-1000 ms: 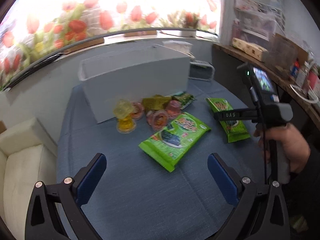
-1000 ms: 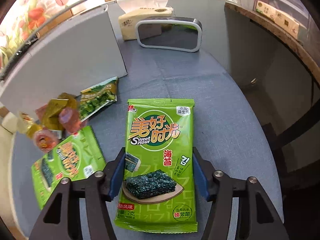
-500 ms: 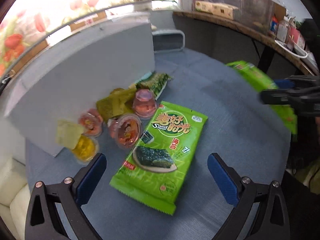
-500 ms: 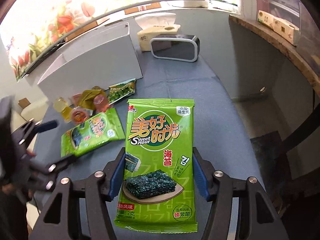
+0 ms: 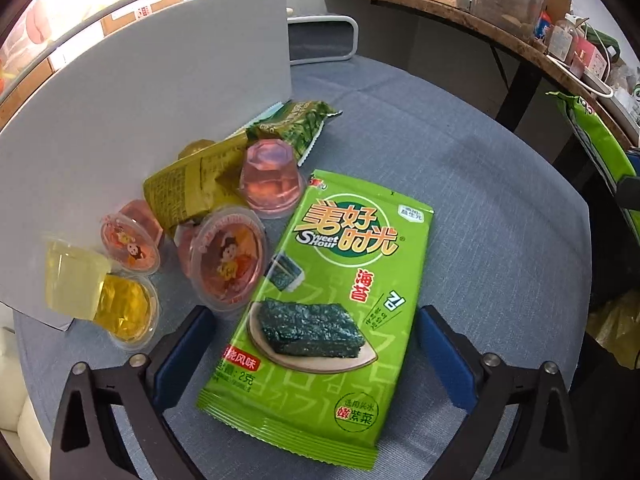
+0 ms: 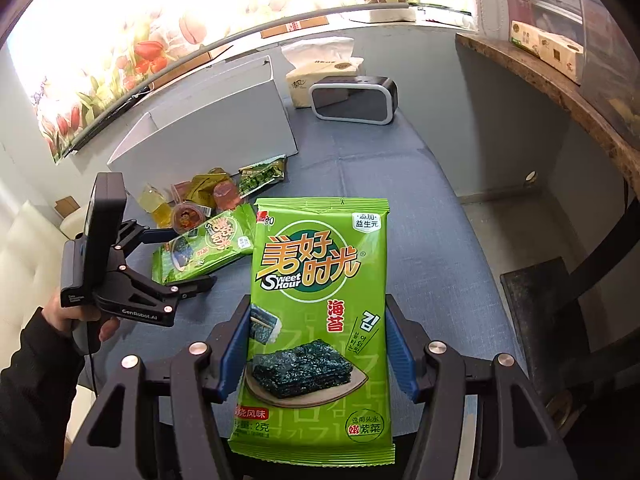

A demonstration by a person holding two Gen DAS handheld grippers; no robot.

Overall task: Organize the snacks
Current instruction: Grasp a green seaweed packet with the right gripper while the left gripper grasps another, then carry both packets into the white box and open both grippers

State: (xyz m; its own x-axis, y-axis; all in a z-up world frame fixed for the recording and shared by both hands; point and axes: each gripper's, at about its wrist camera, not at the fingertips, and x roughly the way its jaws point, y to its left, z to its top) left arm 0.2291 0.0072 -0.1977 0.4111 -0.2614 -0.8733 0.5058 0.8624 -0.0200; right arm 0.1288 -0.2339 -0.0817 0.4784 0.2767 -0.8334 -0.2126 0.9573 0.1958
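Note:
My right gripper point(image 6: 318, 344) is shut on a green seaweed packet point(image 6: 320, 308) and holds it above the blue table; that packet also shows at the right edge of the left wrist view point(image 5: 596, 136). My left gripper point(image 5: 310, 344) is open, its fingers either side of a second green seaweed packet point(image 5: 332, 304) that lies flat on the table; this packet shows in the right wrist view too point(image 6: 204, 248). Jelly cups point(image 5: 224, 256) and small green and olive packets point(image 5: 296, 124) lie left of it, against a white box point(image 5: 132, 120).
The white box point(image 6: 208, 128) stands at the back left of the table. A tissue box point(image 6: 320, 76) and a black speaker point(image 6: 352, 98) sit behind it. A wooden shelf point(image 6: 560, 92) runs along the right. A white sofa point(image 6: 28, 248) is at the left.
My left gripper has moved forward and down, so its open fingers now straddle the lying packet. My right gripper has risen and pulled back with its packet.

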